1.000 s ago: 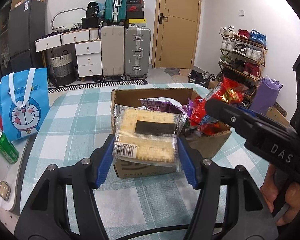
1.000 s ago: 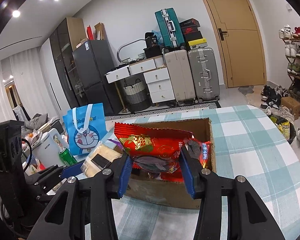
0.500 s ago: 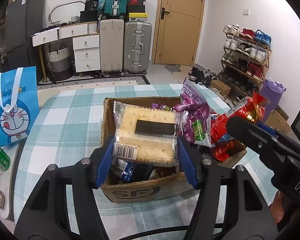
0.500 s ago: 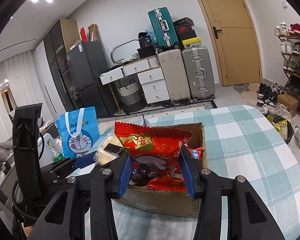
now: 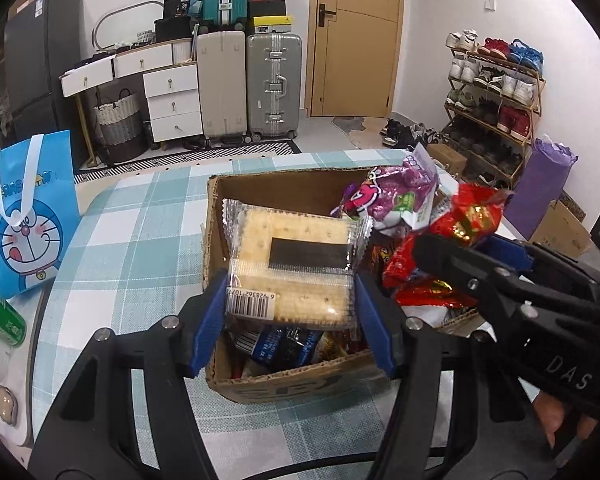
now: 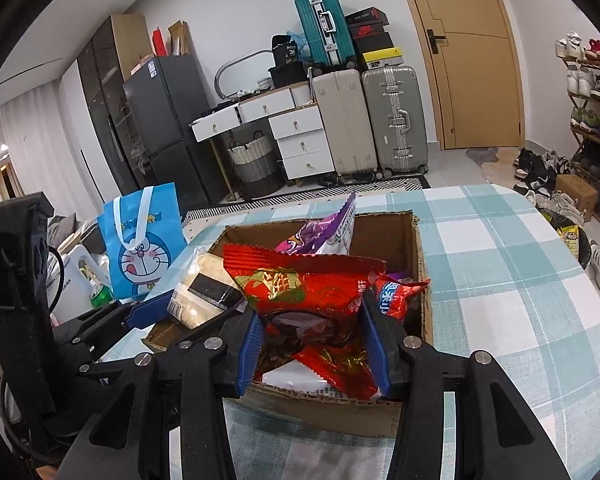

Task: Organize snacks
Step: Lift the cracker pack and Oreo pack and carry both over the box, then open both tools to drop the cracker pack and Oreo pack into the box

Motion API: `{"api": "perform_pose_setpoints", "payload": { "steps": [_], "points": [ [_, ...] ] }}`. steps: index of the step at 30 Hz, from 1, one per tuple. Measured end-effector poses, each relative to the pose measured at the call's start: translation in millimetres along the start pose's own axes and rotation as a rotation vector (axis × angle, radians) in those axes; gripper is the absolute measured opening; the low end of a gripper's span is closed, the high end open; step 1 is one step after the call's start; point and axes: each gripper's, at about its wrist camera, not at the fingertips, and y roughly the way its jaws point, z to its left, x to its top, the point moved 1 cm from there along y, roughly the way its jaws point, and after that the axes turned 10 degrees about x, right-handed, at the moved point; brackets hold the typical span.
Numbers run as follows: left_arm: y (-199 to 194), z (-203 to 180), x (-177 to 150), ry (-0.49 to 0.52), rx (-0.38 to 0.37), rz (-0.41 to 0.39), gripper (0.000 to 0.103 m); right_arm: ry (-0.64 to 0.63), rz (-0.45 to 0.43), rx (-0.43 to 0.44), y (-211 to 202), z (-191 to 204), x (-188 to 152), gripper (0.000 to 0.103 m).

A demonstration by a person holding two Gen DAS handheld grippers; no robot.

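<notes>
over box [image 5: 236, 384], both fingers [image 5: 210, 316] clamp snacks [image 5: 296, 268].

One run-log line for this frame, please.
left gripper: shut on clear-wrapped cracker pack | right gripper: shut on red foil snack bag | both above open brown cardboard box

A home: suitcases [image 5: 252, 84], shoe rack [image 5: 496, 92], fridge [image 6: 160, 128]

An open brown cardboard box [image 6: 418, 280] of snacks sits on the checked-cloth bench [image 6: 500, 280]. Above it, the right tool [image 6: 314, 344] clamps a shiny red snack bag [image 6: 300, 284]. Left of the box, the left tool [image 6: 156, 306] grips a clear-wrapped cracker packet [image 6: 204, 292].
</notes>
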Motion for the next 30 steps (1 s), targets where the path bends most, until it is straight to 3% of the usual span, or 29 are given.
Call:
{"api": "perform_pose_setpoints", "payload": {
  "steps": [4,10,11,14,23,25,30],
  "points": [
    [-5,1,-4,0.003,-0.011,0.002,0.06,-0.015,0.022,0.045,0,7,-1,0.046],
    [-11,3,-7,0.006,-0.025,0.008,0.063,-0.001,0.014,0.036,2,5,2,0.047],
    [-11,3,-7,0.008,-0.024,0.008,0.064,0.005,0.017,0.021,3,3,3,0.057],
    [-15,2,-8,0.012,-0.029,0.006,0.067,-0.011,-0.005,-0.015,0,6,4,0.072],
    [-26,0,-8,0.013,-0.02,-0.013,0.074,-0.032,-0.017,-0.081,-17,-2,4,0.081],
    [-30,1,-9,0.012,-0.012,-0.019,0.079,-0.018,-0.01,-0.092,-15,-7,4,0.083],
    [-39,1,-10,0.023,0.011,-0.029,0.08,-0.001,0.01,-0.106,-2,-11,5,0.088]
  ]
}}
